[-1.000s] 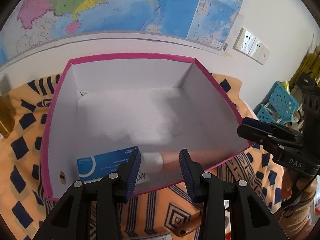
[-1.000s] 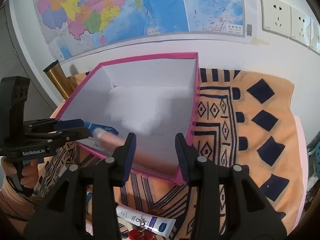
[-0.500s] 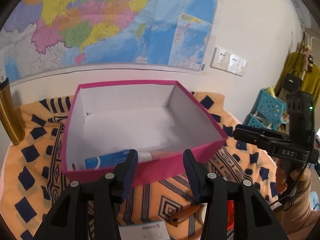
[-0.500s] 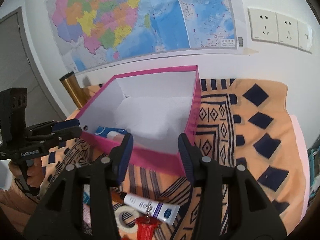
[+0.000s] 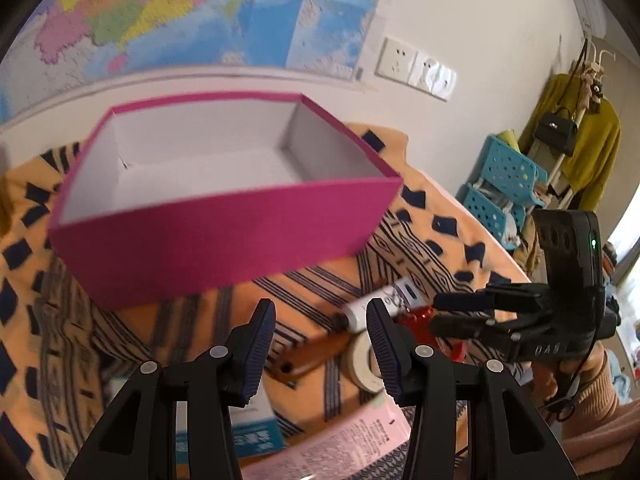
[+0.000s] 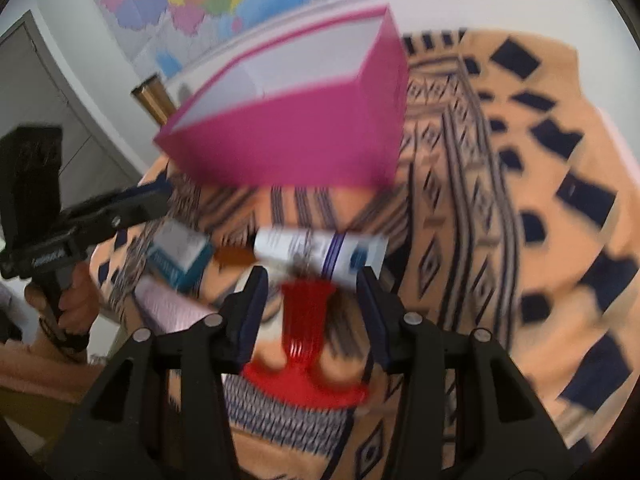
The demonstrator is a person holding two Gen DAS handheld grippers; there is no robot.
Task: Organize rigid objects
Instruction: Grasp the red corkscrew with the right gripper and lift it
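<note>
**A:** ok so where are they at with the sorting? Both hands are hanging over the loose stuff in front of the pink box [image 5: 224, 240], right?

**B:** yeah, looks like they're going for the next pickup. The right gripper [image 6: 312, 312] is hovering over a red plastic thing [image 6: 306, 320], some kind of clip or comb, too blurry to call. Its fingers [image 6: 252, 312] are standing partly apart and holding nothing; the red piece is sitting between them but the pads aren't pressing on it. The jaws have just been opening a bit.

**A:** and the left one?

**B:** The left gripper [image 5: 320, 344] is also empty, fingers partway apart, having just been opening too. It's pointing at the orange patterned cloth [image 5: 420, 216] on the bench. From its camera there's a white tube [image 5: 380, 304] at about 2 o'clock, a roll of tape [image 5: 362, 364] just beside it, a brown stick-like thing [image 5: 316, 356] dead ahead, and a teal and white carton [image 5: 248, 432] at 7 o'clock.

**A:** what does the next move need?

**B:** I'd guess the right hand needs to drop lower, centre the red piece, then squeeze and carry it up to the box at 12 o'clock. The tube is lying just past it, so it'd be easy to nudge.
</note>
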